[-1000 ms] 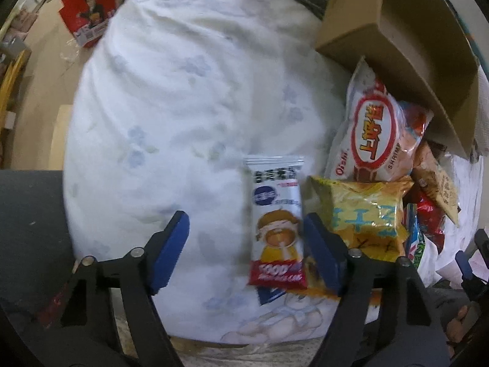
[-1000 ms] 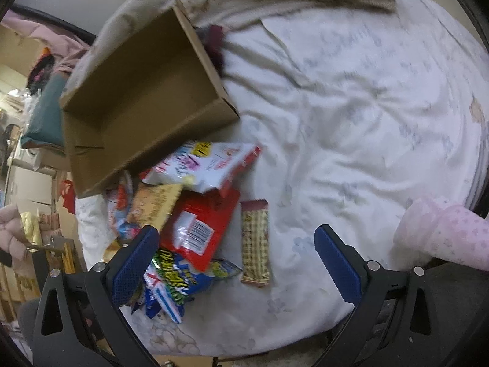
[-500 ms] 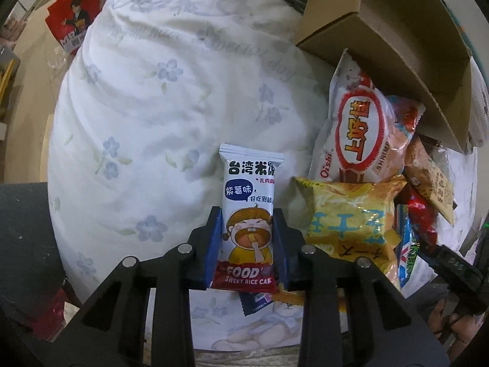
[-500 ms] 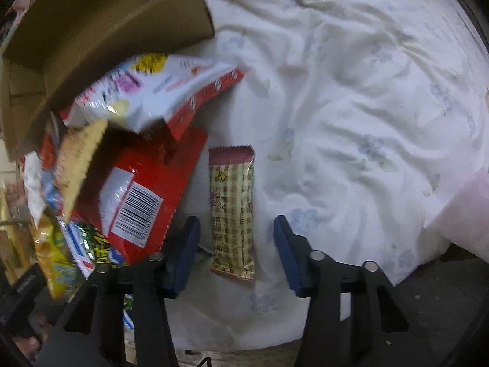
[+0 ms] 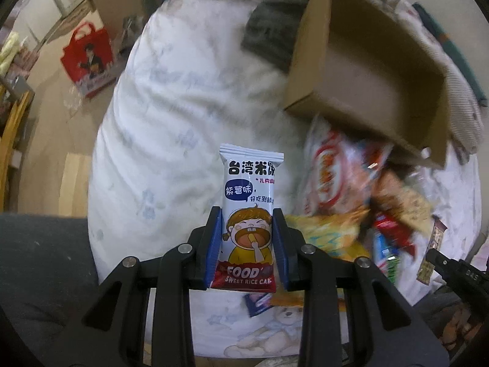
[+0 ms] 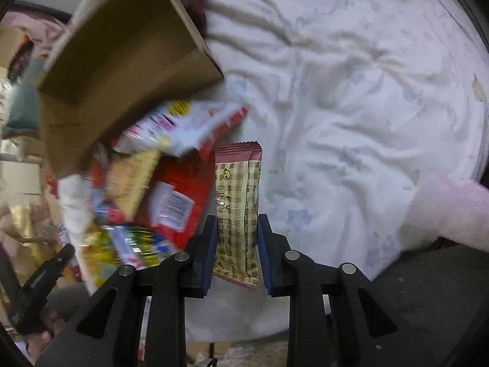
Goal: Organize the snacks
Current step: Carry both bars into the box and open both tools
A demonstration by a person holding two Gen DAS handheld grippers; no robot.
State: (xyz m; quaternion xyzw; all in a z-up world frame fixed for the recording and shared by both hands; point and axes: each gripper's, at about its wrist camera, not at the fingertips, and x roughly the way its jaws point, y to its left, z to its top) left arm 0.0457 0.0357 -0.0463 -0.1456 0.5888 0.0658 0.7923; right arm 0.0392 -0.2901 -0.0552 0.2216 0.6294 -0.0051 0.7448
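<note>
My left gripper [image 5: 246,244] is shut on a white sweet rice cake packet [image 5: 249,214] with a cartoon child, held above the bed. My right gripper [image 6: 237,247] is shut on a beige checked wafer bar [image 6: 237,205] with a maroon top edge, also lifted. An open brown cardboard box [image 5: 376,70] lies on the bed behind a pile of snack bags [image 5: 351,214]. The box [image 6: 122,61] and the pile [image 6: 146,192] also show in the right wrist view, left of the wafer bar.
A white floral duvet [image 6: 351,107] covers the bed. A pink fluffy cloth [image 6: 449,211] lies at the right edge. A red gift bag [image 5: 88,61] stands on the floor left of the bed. A dark grey cloth [image 5: 272,36] lies beside the box.
Both grippers went from wide open to shut, the left on the rice cake packet, the right on the wafer bar. Both packets have since been lifted off the duvet.
</note>
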